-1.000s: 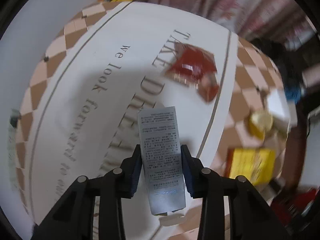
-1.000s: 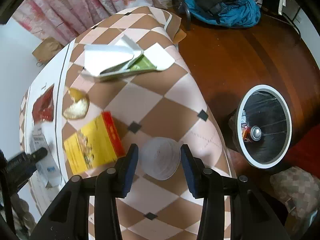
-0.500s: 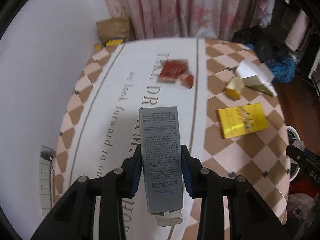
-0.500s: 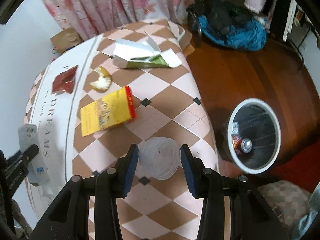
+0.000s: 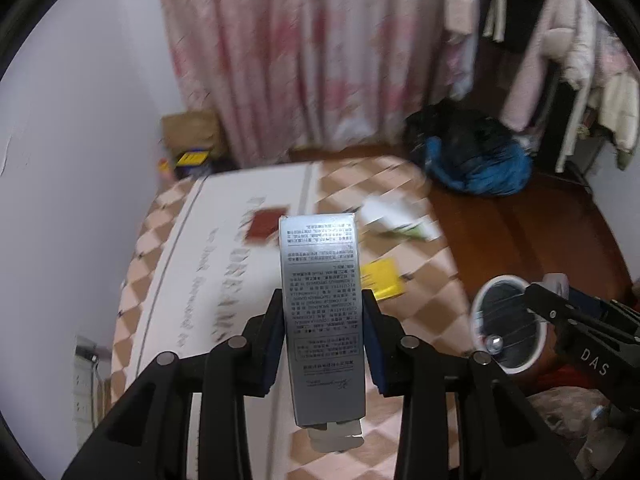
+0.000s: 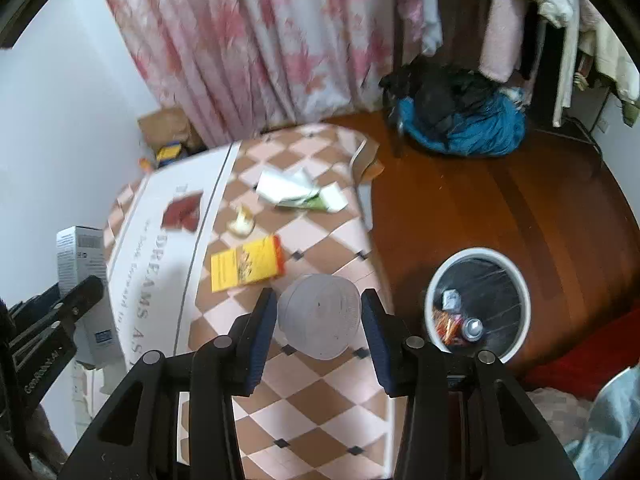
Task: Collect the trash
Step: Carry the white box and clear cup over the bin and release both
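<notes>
My left gripper (image 5: 323, 312) is shut on a tall silver carton (image 5: 322, 312) with small print, held upright high above the table; the same silver carton (image 6: 80, 264) shows at the left edge of the right wrist view. My right gripper (image 6: 319, 320) is shut on a clear plastic cup (image 6: 319, 316), its pads pressing both sides. A white-rimmed bin (image 6: 478, 304) with a black liner stands on the wooden floor to the right of the table and holds a can and wrappers; the same bin (image 5: 506, 334) appears in the left wrist view.
On the checkered tablecloth (image 6: 320, 240) lie a yellow packet (image 6: 246, 264), a red wrapper (image 6: 182, 214), a piece of peel (image 6: 242, 224) and an opened white and green carton (image 6: 300, 192). A blue and black heap of bags (image 6: 460, 120) sits by the pink curtain.
Both grippers have risen well above the table with the carton and the cup still held. The views now take in the curtain, floor and bin.
</notes>
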{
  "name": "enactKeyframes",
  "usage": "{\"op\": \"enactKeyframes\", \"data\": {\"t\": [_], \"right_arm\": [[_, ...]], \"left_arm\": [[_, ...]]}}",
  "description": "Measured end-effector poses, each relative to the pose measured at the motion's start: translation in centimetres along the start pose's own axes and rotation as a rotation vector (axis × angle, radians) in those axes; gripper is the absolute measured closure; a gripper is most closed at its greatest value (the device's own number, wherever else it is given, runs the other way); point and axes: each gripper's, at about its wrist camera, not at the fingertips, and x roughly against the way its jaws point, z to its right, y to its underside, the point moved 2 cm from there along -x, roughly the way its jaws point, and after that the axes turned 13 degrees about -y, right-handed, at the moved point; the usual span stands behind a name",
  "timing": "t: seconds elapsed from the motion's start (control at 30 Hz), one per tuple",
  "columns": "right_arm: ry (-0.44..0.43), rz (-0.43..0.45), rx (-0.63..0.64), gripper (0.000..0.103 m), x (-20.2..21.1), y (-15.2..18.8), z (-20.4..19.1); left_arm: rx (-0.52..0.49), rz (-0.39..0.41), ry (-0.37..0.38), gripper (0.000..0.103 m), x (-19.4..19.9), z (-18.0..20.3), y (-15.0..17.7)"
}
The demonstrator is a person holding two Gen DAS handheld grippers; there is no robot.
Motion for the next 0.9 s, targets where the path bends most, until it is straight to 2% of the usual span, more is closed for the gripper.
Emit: {"op": "enactKeyframes", "data": {"t": [0.23, 0.4, 0.57, 0.77, 0.9], "right_arm": [[0.041, 0.082, -0.061, 0.058, 6.7, -1.1, 6.4], [0.118, 0.086, -0.140, 0.058, 8.9, -0.4, 13.8], [0.168, 0.029, -0.251, 0.058, 7.3, 1.6, 22.3], [0.167, -0.094, -0.409, 0.058, 1.9, 5.4, 32.2], [0.164, -0.148, -0.486, 0.058, -1.6, 7.1, 36.5]], "left_arm": [[-0.077, 0.051, 0.131, 0.071, 3.3, 8.4, -1.9], [-0.139, 0.006, 0.233, 0.071, 2.4, 15.7, -1.6], [-0.190, -0.132, 0.355, 0.071, -1.6, 23.7, -0.1], [-0.243, -0.343, 0.428, 0.071, -9.0, 31.4, 1.9], [-0.241, -0.474, 0.469, 0.068, -13.7, 34.8, 2.7]]}}
